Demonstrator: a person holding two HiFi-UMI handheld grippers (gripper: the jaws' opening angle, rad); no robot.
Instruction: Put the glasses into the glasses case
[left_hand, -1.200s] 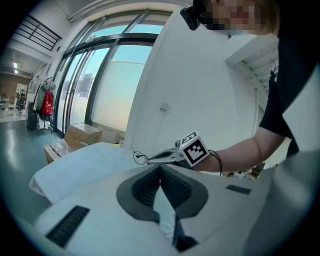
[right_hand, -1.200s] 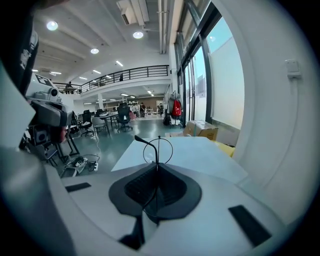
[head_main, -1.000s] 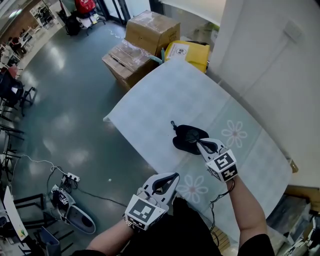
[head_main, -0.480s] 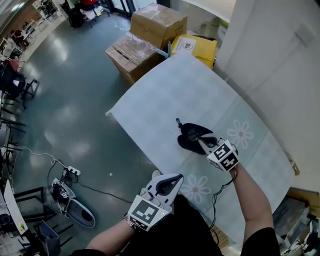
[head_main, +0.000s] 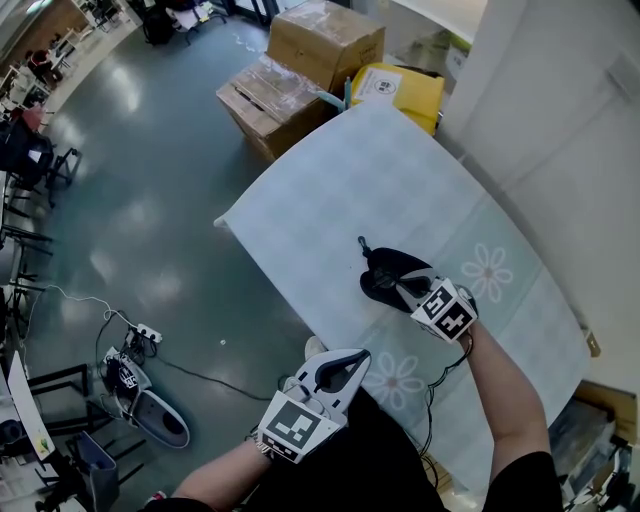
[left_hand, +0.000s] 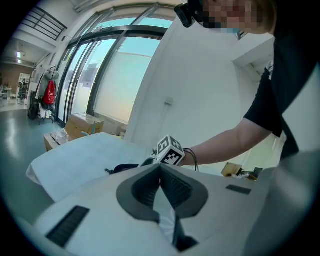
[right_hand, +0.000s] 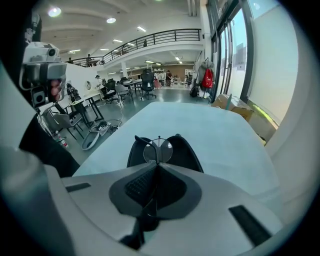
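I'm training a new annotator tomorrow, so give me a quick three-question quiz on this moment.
1. True or false: the left gripper holds the glasses.
2. What lies just beyond the jaws of the right gripper? A) a plate B) the open glasses case C) a cup
3. What colour is the glasses case?

Key: 1 false, the right gripper's jaws are shut on the glasses, and the left gripper's jaws are together and hold nothing; 2 B; 3 black.
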